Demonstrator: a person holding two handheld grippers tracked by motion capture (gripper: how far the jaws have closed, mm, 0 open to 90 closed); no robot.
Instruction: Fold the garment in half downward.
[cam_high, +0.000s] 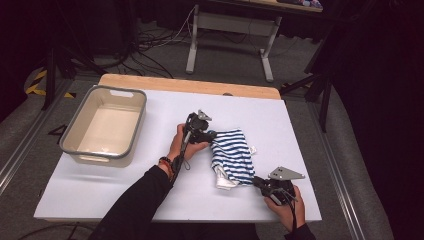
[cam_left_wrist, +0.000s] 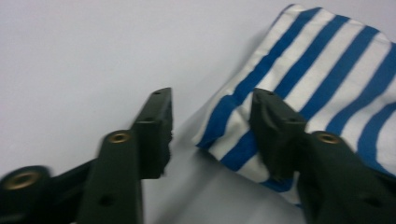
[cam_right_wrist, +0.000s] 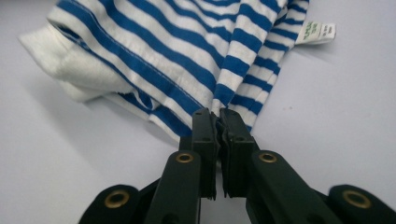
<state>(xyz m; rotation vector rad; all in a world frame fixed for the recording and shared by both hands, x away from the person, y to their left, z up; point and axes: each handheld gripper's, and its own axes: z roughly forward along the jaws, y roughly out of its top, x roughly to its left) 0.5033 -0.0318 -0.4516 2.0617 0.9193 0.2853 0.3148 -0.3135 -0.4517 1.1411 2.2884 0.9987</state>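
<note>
Leftward, grey bin (cam_high: 82, 121) bare inside, left gripper (cam_left_wrist: 212, 114) jaws apart, right gripper (cam_right_wrist: 218, 119) clamping striped cloth (cam_right_wrist: 187, 51).

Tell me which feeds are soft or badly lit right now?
High view: dark surroundings, table bright, detail coarse. Left gripper view: motion blur smears the left gripper and the striped cloth. Right gripper view: sharpest; the right gripper and cloth weave are crisp, with a soft shadow under the folds.

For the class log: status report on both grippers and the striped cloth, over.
Right gripper shut on striped cloth edge. Left gripper open at its far corner. Grey bin off left, nothing obstructing.
</note>
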